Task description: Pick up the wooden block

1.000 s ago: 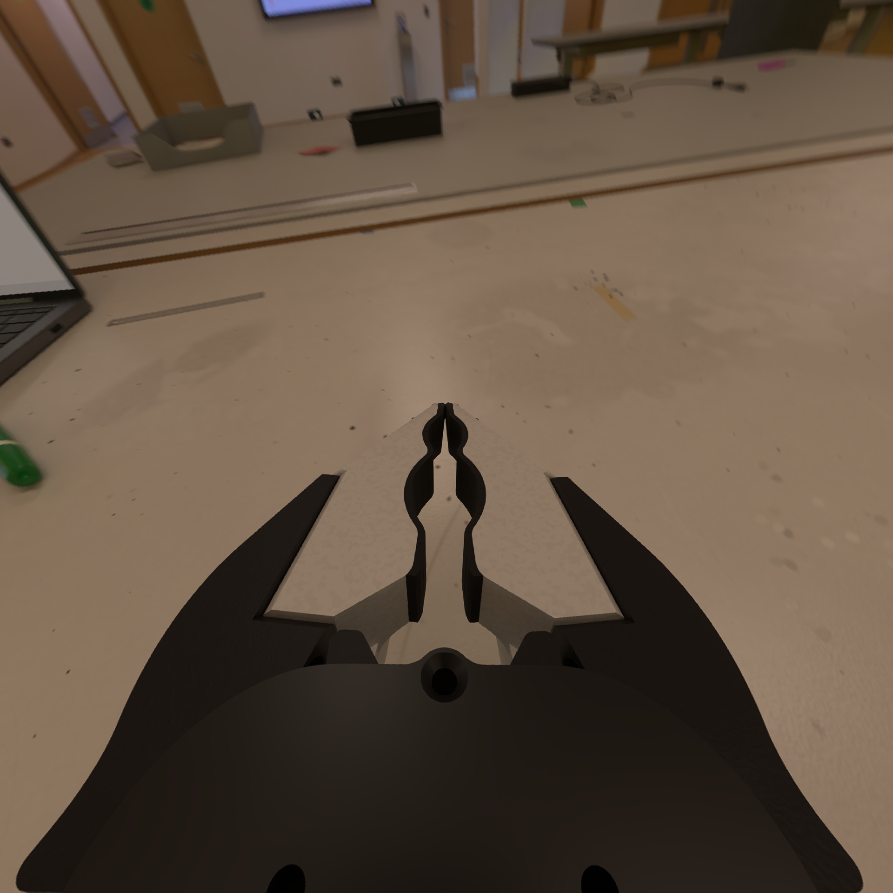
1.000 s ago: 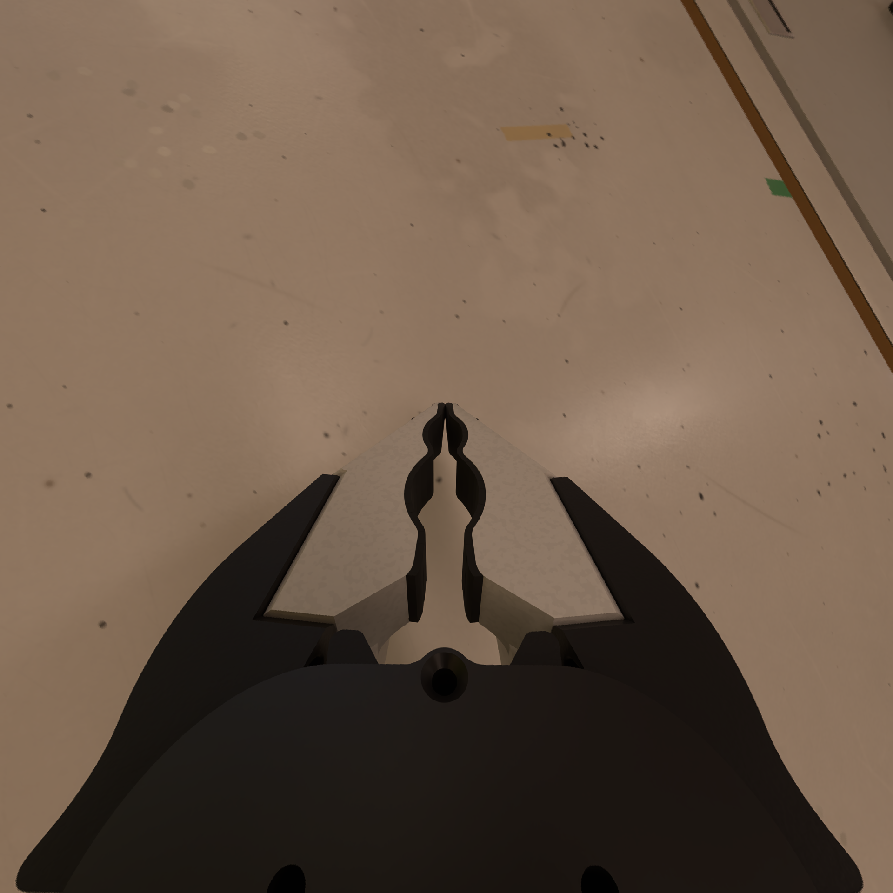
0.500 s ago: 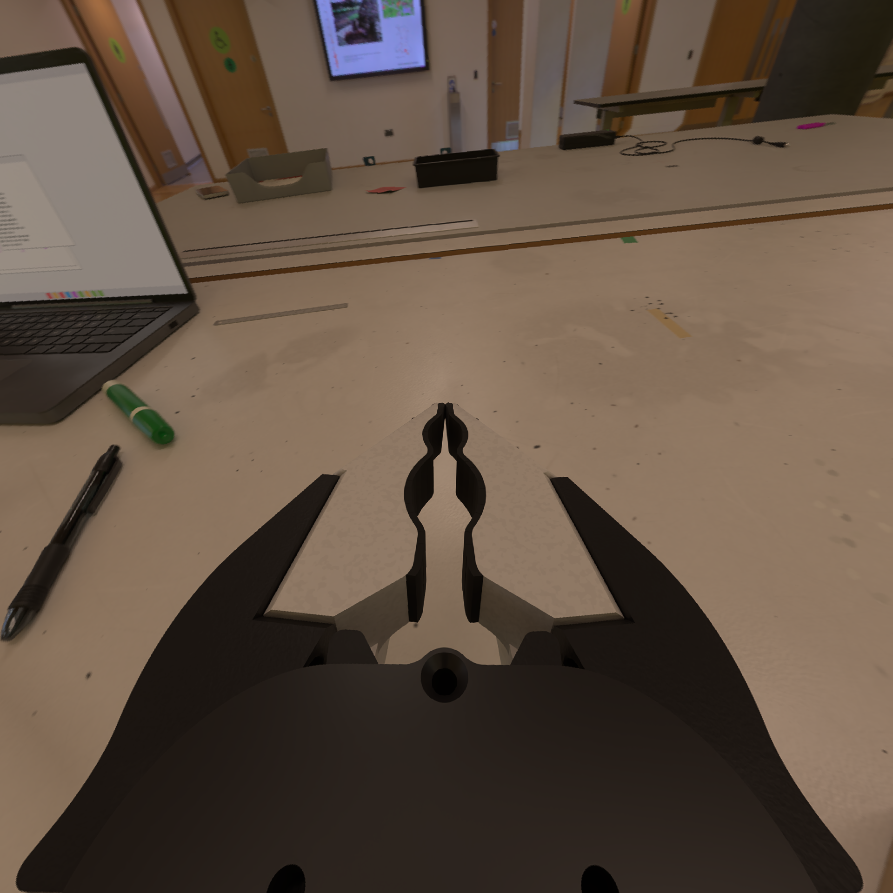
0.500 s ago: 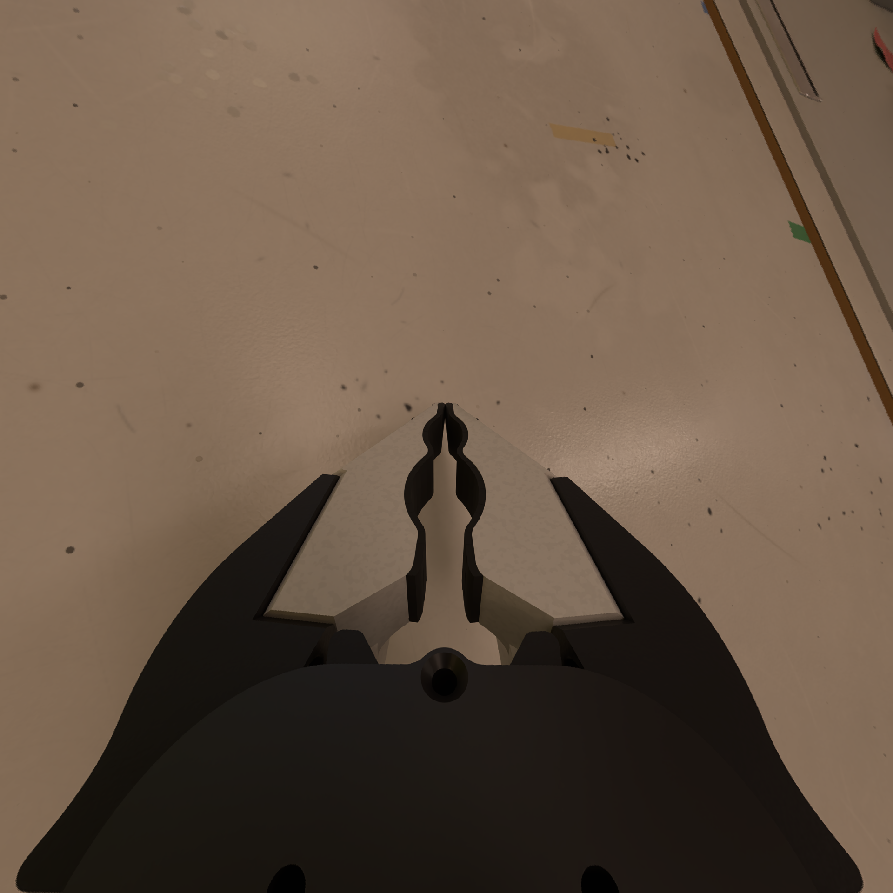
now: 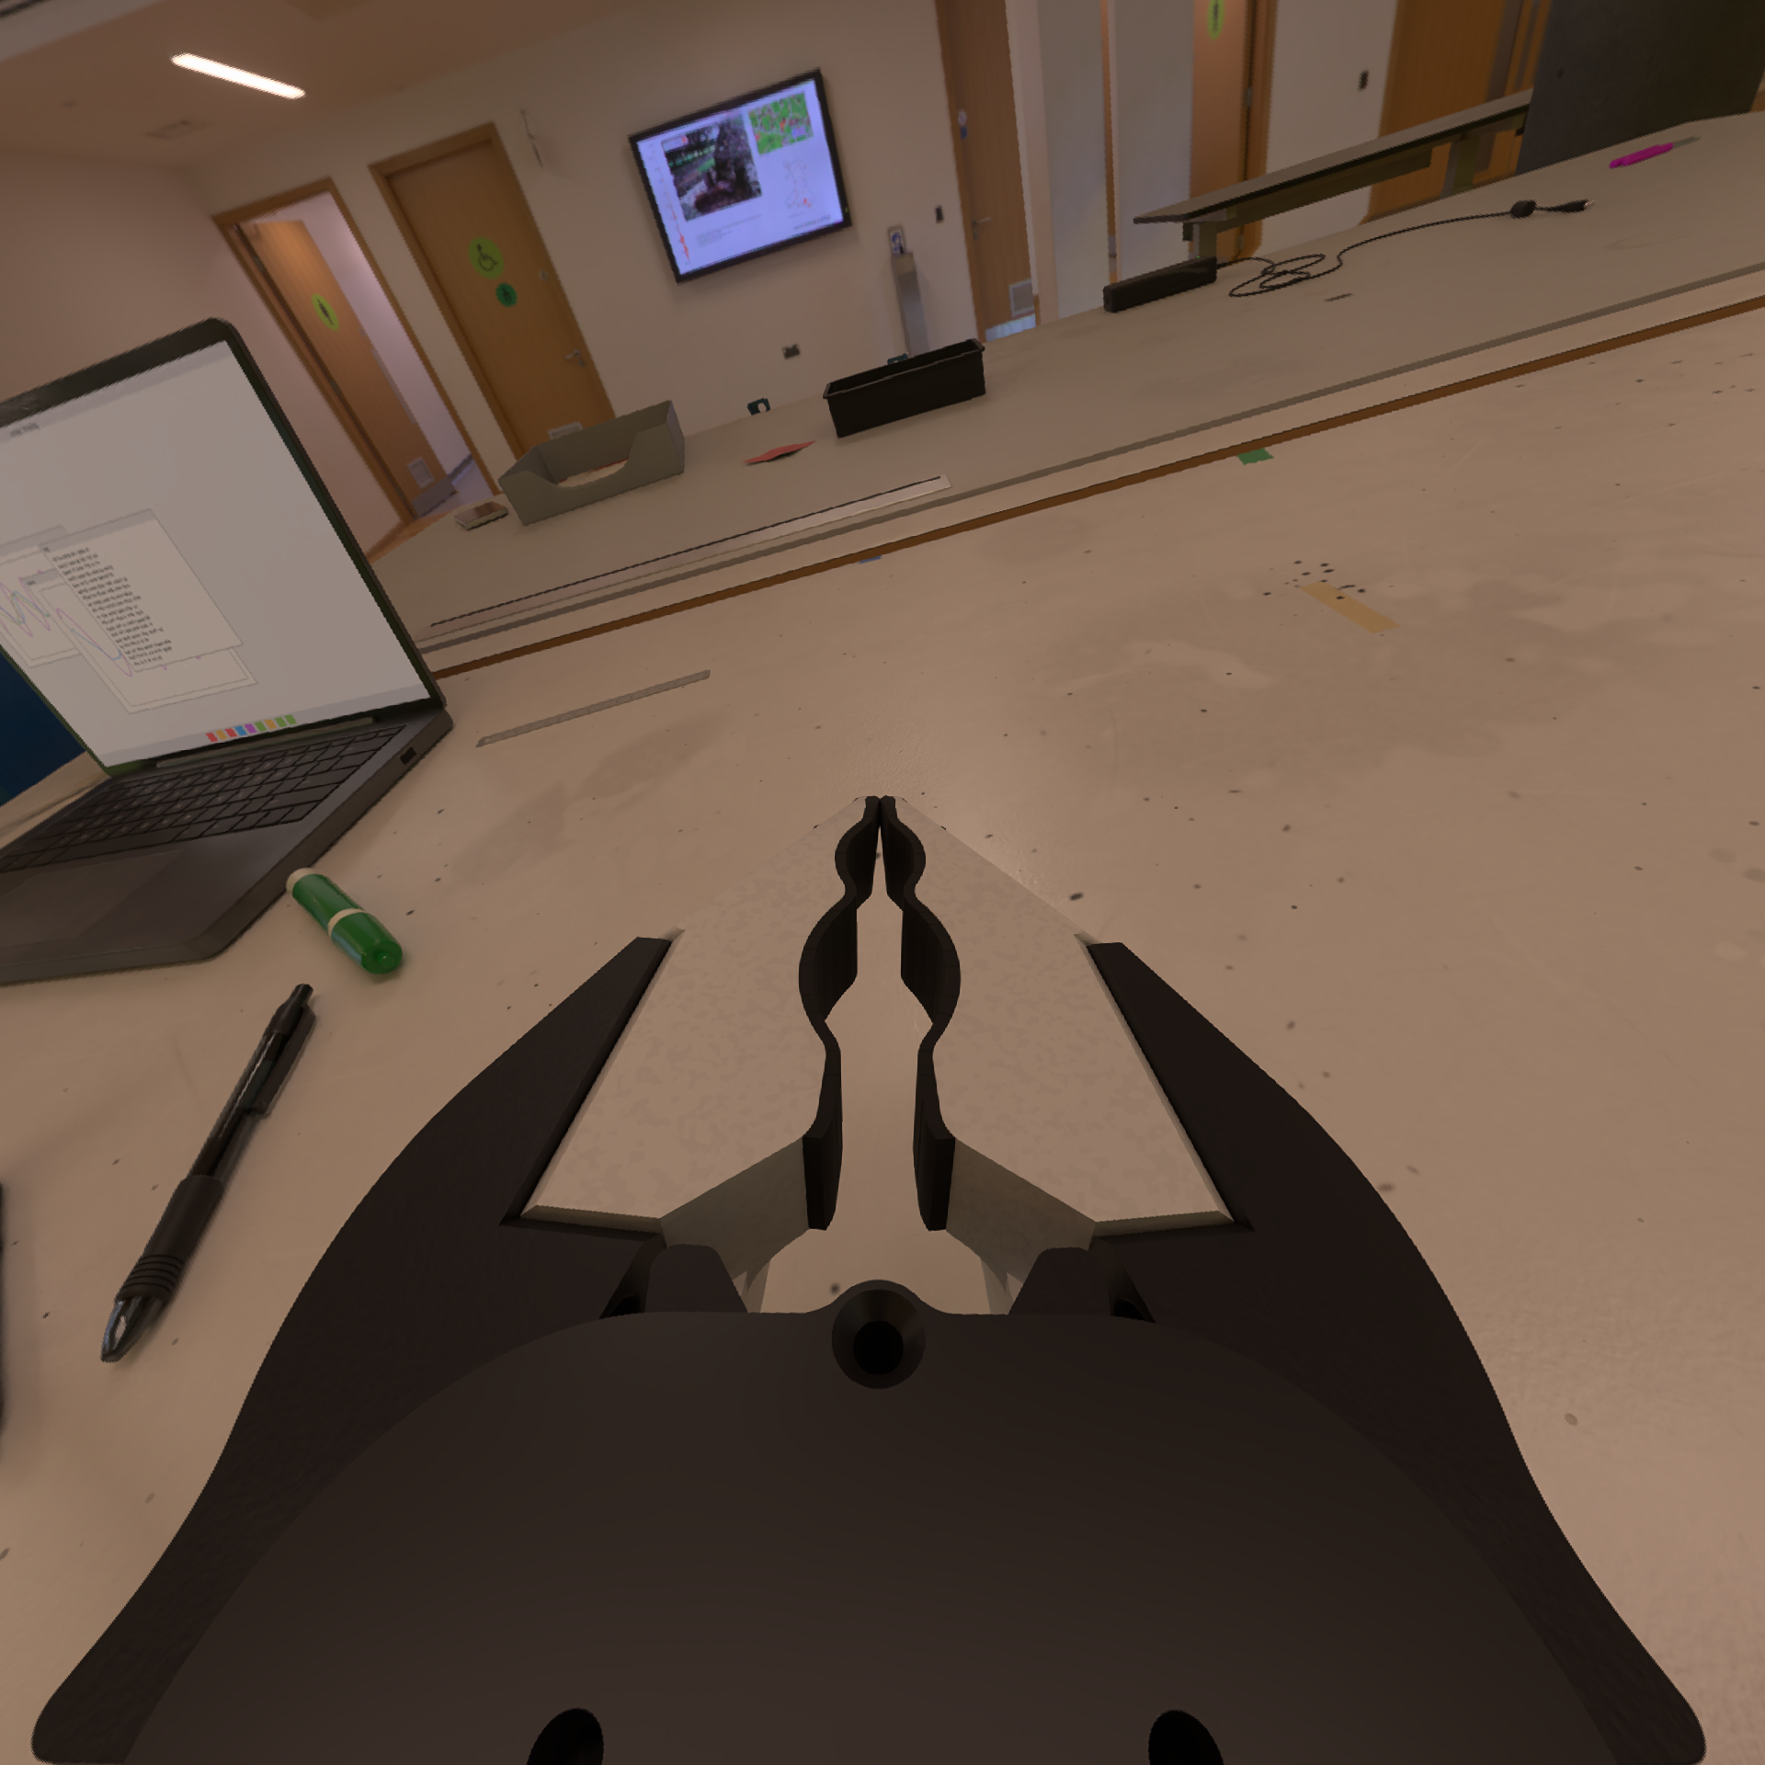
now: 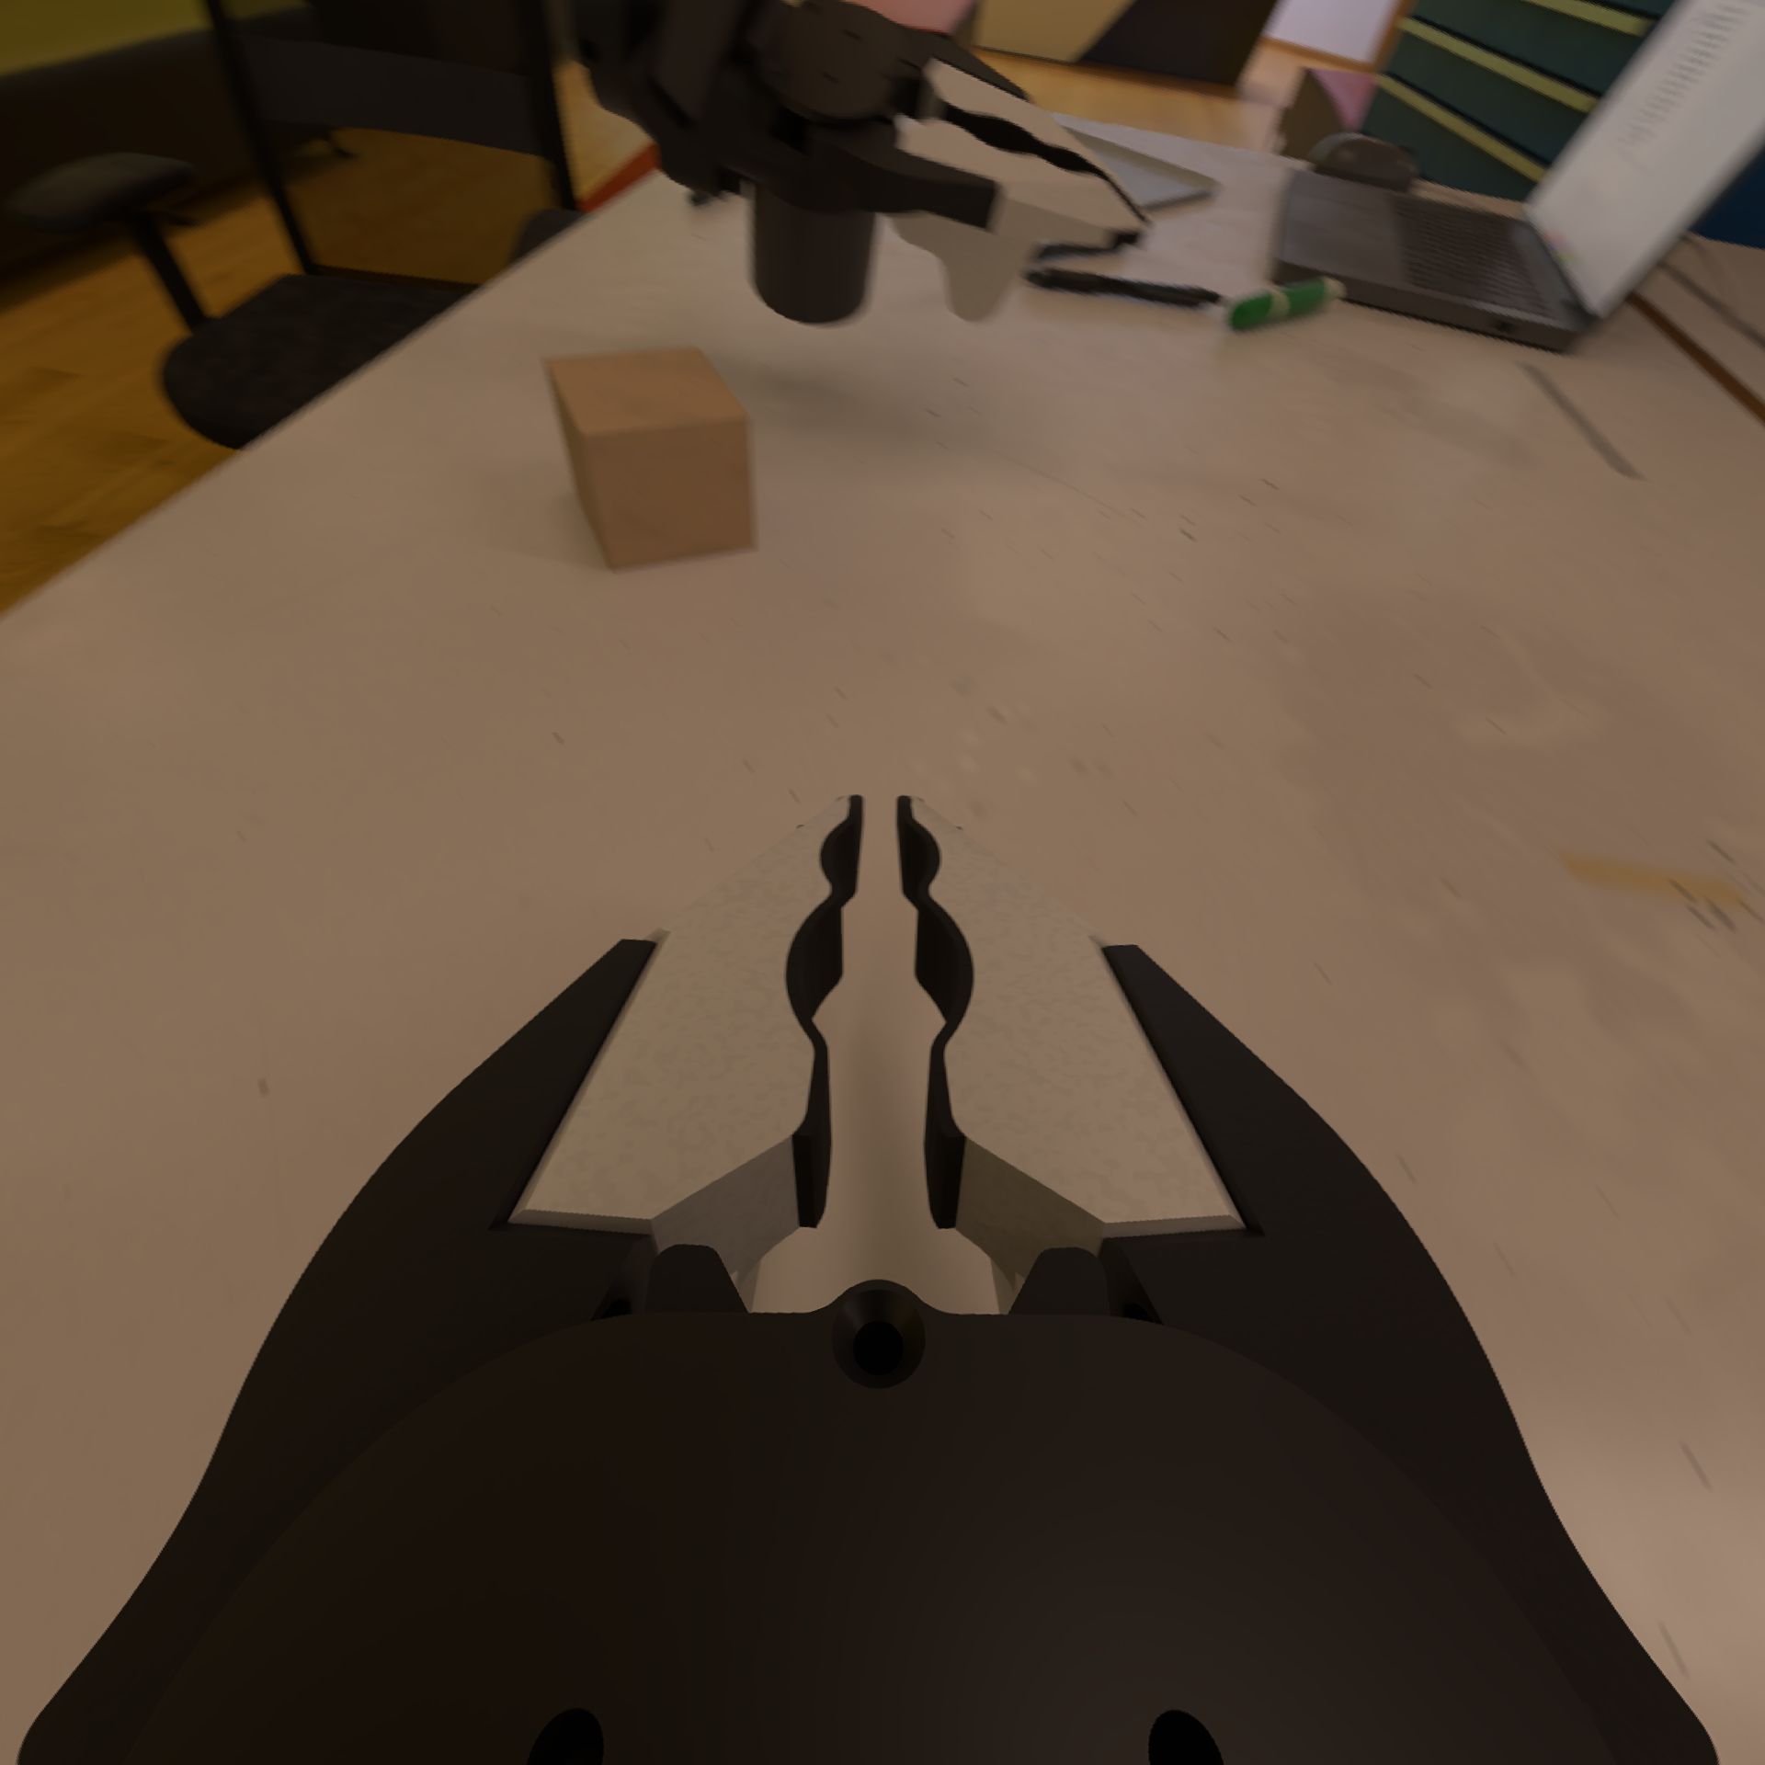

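The wooden block (image 6: 659, 454) is seen standing free on the desk (image 6: 1146, 621) at upper left, well ahead of the right hand-held gripper (image 6: 877, 812), whose tips are slightly parted, seemingly for an approach, while the left hand-held gripper (image 5: 877, 812) is held closed and empty.

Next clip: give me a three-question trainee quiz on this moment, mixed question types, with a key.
1. True or false: the wooden block is held by a set of tongs.
2. Which tongs have their tips slightly parted? A. left tongs B. right tongs
3. Fill in: the green marker lies between the black pen and the ____.

Key:
1. False; it stands free on the table, untouched.
2. B; the left tips meet.
3. laptop.
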